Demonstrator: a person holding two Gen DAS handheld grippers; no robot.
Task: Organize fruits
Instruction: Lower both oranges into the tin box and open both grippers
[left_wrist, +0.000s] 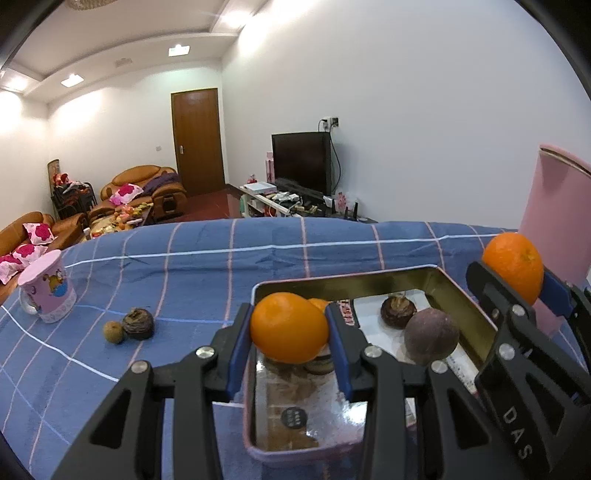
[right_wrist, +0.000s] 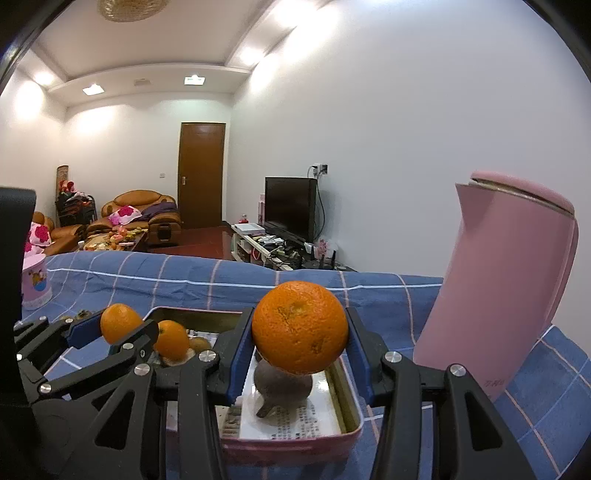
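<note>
My left gripper (left_wrist: 290, 326) is shut on a smooth orange (left_wrist: 289, 325) and holds it above the near left part of the open metal tin (left_wrist: 463, 291). My right gripper (right_wrist: 300, 334) is shut on a bigger, rough orange (right_wrist: 300, 326) and holds it above the tin's (right_wrist: 351, 391) right end. In the tin lie another orange (right_wrist: 171, 339), a round purple fruit (left_wrist: 431, 336) and a dark brown fruit (left_wrist: 398, 312). Each gripper also shows in the other view: the right one (left_wrist: 511, 275), the left one (right_wrist: 120, 325).
A small brown fruit (left_wrist: 113, 331) and a dark brown fruit (left_wrist: 138, 324) lie on the blue checked cloth (left_wrist: 184, 266) left of the tin. A pink mug (left_wrist: 46, 291) stands at far left. A tall pink kettle (right_wrist: 506, 280) stands right of the tin.
</note>
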